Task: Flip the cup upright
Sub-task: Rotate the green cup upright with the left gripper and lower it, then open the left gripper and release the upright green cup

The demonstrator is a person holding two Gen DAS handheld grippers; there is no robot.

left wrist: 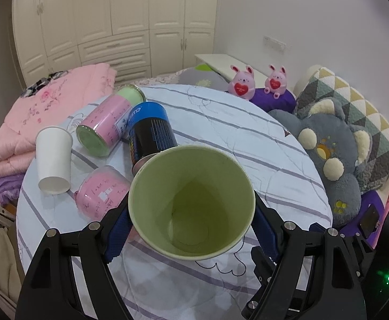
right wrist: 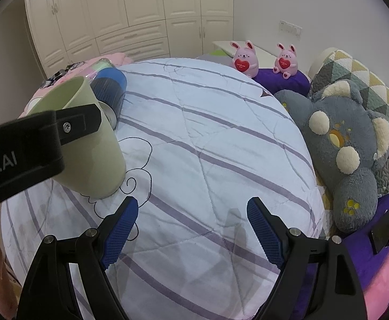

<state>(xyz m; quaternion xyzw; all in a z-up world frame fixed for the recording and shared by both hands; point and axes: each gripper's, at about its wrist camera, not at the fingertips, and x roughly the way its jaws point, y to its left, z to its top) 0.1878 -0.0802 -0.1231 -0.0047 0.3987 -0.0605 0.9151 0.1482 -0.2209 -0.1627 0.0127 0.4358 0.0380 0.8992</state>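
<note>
A pale green cup (left wrist: 191,202) is held between the blue pads of my left gripper (left wrist: 191,213), mouth up and tilted toward the camera, its base near the striped quilt (left wrist: 234,133). In the right wrist view the same green cup (right wrist: 93,160) stands at the left with its base on or just above the quilt (right wrist: 207,146), and the left gripper's black finger (right wrist: 61,128) clamps its side. My right gripper (right wrist: 191,210) is open and empty, hovering over the quilt to the right of the cup.
A white paper cup (left wrist: 52,160) stands upside down at the left. Two pink cans (left wrist: 106,122), (left wrist: 101,192) and a blue-black can (left wrist: 151,130) lie nearby. A grey plush toy (right wrist: 346,149), two pink bunnies (right wrist: 243,58) and pillows line the right side.
</note>
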